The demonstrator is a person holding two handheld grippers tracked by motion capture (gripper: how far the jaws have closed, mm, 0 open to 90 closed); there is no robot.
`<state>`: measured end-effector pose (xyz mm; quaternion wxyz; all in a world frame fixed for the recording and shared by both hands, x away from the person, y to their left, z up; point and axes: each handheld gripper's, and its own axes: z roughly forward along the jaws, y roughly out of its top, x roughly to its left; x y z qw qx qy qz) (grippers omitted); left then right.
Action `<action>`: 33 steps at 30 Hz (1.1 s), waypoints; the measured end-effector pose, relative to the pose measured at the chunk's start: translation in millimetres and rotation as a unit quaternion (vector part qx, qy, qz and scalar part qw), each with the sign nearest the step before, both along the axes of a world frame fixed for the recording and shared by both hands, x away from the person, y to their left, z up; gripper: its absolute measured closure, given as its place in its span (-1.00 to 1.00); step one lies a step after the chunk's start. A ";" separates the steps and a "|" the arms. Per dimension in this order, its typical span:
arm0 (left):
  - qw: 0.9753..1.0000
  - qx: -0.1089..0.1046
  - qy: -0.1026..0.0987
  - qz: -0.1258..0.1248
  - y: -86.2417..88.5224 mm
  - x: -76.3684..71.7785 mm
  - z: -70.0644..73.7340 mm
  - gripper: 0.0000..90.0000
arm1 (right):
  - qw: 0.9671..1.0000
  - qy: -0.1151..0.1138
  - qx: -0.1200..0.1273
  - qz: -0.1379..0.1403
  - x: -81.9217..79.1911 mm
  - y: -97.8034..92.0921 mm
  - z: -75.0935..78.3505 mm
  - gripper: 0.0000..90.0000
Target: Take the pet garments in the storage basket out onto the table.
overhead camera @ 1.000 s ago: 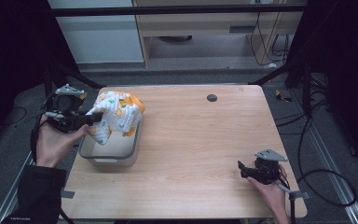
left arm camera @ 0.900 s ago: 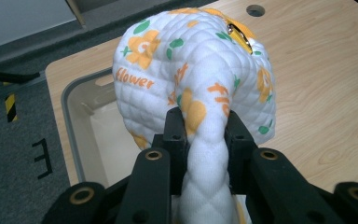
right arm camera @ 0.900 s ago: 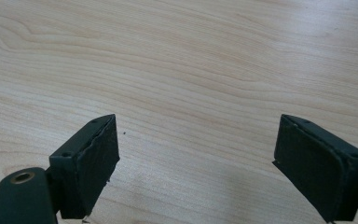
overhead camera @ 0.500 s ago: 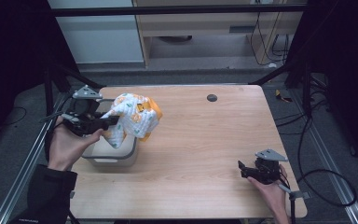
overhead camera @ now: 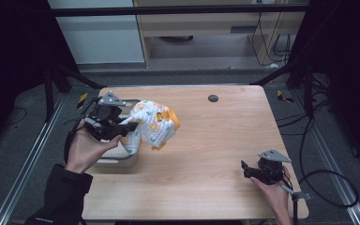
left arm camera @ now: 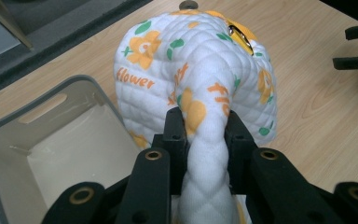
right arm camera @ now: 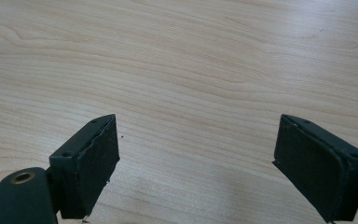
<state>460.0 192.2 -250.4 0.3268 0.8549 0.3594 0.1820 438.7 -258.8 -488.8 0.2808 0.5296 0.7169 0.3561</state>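
left gripper view reveals "flower" lettering on the quilted garment (left arm camera: 191, 70).

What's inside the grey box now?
The grey box looks empty where its pale floor shows in the left tool view. The left tool holds the flowery quilted bundle beside the box, and the tool's black parts cover the box's nearest corner.

the right hand-held gripper (right arm camera: 198, 172) holds its jaws wide apart over the bare wooden table (right arm camera: 191, 60).

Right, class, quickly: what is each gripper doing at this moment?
Left gripper: closed on the quilted flowered cloth.
Right gripper: open, holding nothing, over the table.
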 end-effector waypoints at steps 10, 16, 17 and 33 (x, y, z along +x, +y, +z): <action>0.999 0.021 0.012 -0.040 -32.8 0.7 -17.5 0.67 | 1.000 -0.003 0.001 -0.008 -0.1 -2.1 0.3 -0.70; 0.998 0.023 0.020 -0.059 -49.6 1.8 -28.3 0.67 | 1.000 -0.007 0.000 -0.011 -0.1 -3.8 0.4 -0.70; 0.997 0.024 0.021 -0.063 -52.0 2.2 -29.9 0.67 | 1.000 -0.008 -0.001 -0.011 0.1 -4.5 0.4 -0.70; 0.991 0.054 0.047 -0.113 -86.8 3.5 -68.7 0.67 | 1.000 -0.007 -0.004 -0.018 0.3 -6.5 -1.1 -0.71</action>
